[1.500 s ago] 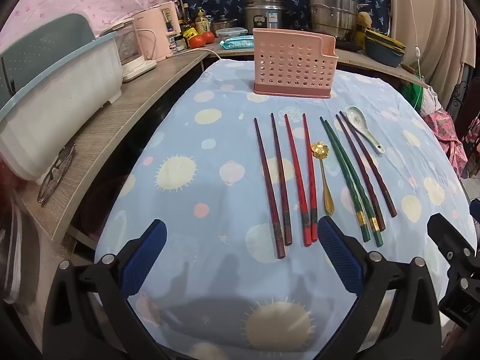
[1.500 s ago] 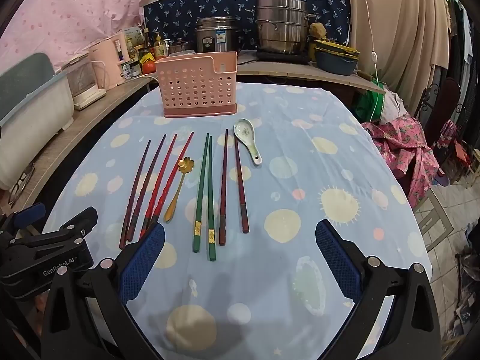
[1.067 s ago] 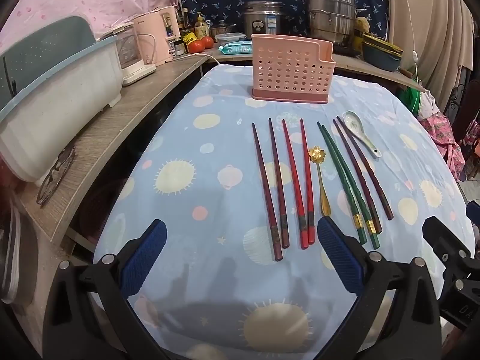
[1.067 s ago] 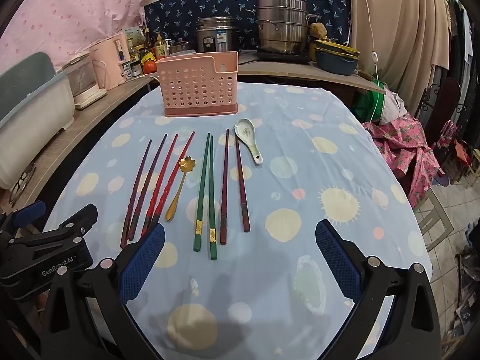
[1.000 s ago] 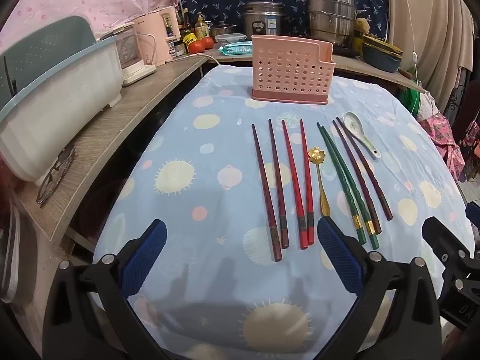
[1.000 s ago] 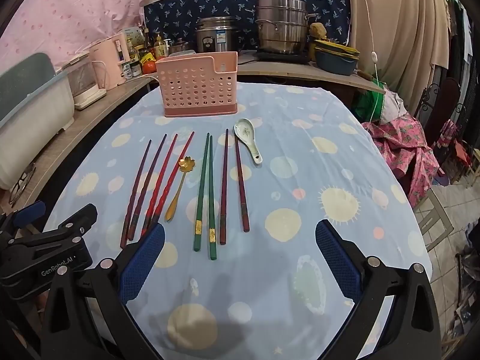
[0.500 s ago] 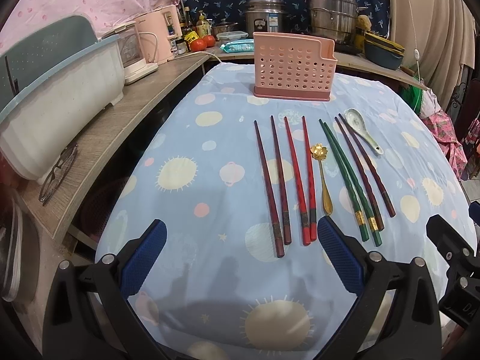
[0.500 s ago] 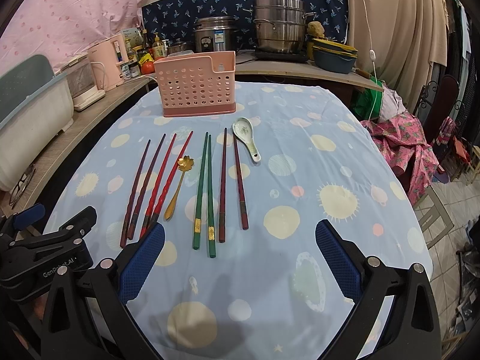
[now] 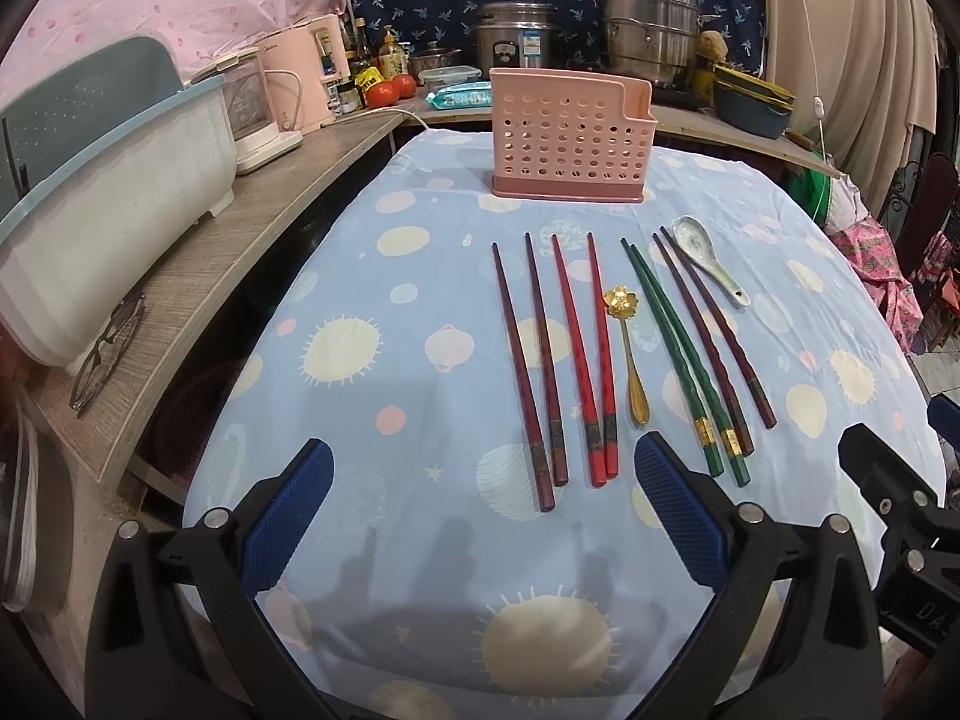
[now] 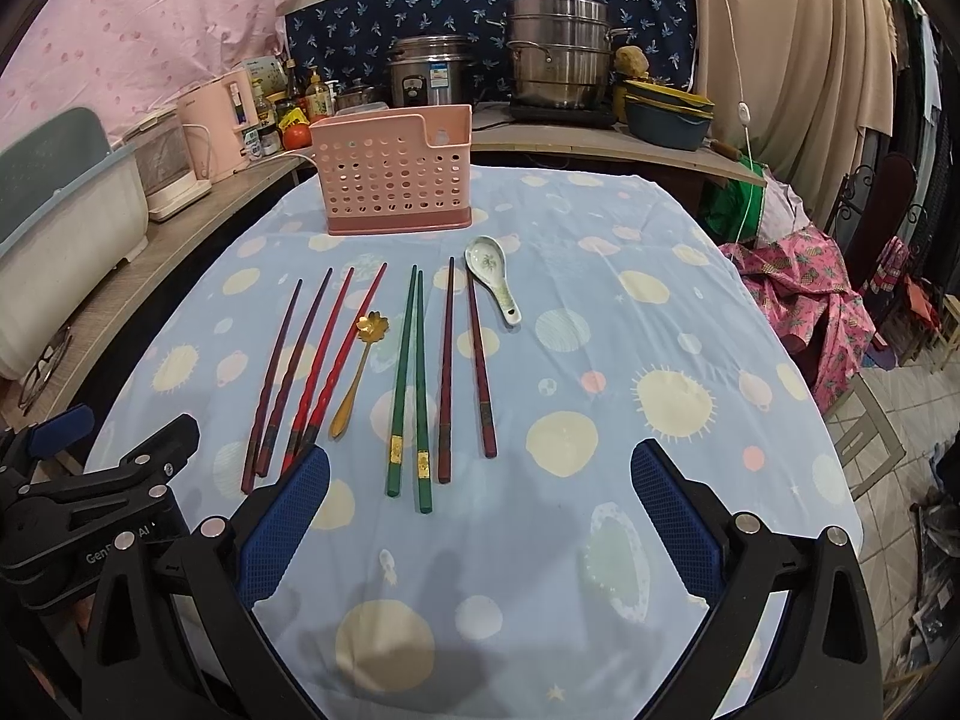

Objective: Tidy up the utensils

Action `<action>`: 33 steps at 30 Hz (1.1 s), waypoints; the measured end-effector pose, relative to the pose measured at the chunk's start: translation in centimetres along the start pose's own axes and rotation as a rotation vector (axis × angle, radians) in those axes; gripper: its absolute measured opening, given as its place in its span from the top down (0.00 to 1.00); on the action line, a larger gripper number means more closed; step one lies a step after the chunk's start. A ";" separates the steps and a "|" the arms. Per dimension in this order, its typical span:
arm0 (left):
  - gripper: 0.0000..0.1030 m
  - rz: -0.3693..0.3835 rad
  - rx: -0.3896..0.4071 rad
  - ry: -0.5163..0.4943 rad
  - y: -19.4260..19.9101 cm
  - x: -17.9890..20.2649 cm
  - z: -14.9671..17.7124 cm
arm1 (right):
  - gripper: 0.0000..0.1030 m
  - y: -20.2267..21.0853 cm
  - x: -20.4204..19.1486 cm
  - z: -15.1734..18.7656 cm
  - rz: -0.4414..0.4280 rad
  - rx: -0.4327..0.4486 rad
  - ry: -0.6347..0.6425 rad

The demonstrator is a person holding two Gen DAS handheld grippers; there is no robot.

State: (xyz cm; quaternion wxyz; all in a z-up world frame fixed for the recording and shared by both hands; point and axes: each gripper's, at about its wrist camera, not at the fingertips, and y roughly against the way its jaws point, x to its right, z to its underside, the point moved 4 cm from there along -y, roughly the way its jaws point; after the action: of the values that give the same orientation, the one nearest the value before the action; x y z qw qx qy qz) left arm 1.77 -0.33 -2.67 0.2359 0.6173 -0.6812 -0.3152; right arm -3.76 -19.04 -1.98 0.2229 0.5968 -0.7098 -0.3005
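A pink perforated utensil holder (image 9: 569,138) (image 10: 396,171) stands at the far side of the table. In front of it lie, left to right, two dark maroon chopsticks (image 9: 531,360), two red chopsticks (image 9: 591,354) (image 10: 336,360), a gold flower spoon (image 9: 630,354) (image 10: 358,369), two green chopsticks (image 9: 678,354) (image 10: 411,384), two dark red chopsticks (image 9: 711,330) (image 10: 465,360) and a white ceramic spoon (image 9: 708,258) (image 10: 495,276). My left gripper (image 9: 480,510) and right gripper (image 10: 477,510) hover open over the near edge, holding nothing.
The table wears a blue cloth with sun prints (image 9: 390,330). A wooden counter (image 9: 198,264) runs along the left with a dish rack (image 9: 108,210), glasses (image 9: 108,342) and kettles. Pots (image 10: 558,60) and bowls sit behind. A pink cloth (image 10: 810,288) lies at the right.
Both views have shifted only slightly; the utensils and holder lie as before, and both grippers stay open.
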 end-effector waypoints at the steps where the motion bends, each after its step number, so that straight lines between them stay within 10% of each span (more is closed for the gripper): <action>1: 0.07 -0.001 0.000 -0.001 0.0 0.0 0.0 | 0.06 0.1 0.0 0.0 0.000 0.000 0.000; 33: 0.07 -0.023 -0.015 0.019 -0.2 -0.4 0.2 | 0.06 0.2 -0.1 0.0 -0.001 0.005 -0.001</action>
State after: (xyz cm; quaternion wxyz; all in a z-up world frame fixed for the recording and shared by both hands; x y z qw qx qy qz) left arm 1.78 0.14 -2.94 0.2434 0.6264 -0.6692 -0.3170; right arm -3.90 -18.94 -1.86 0.2209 0.5975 -0.7104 -0.2993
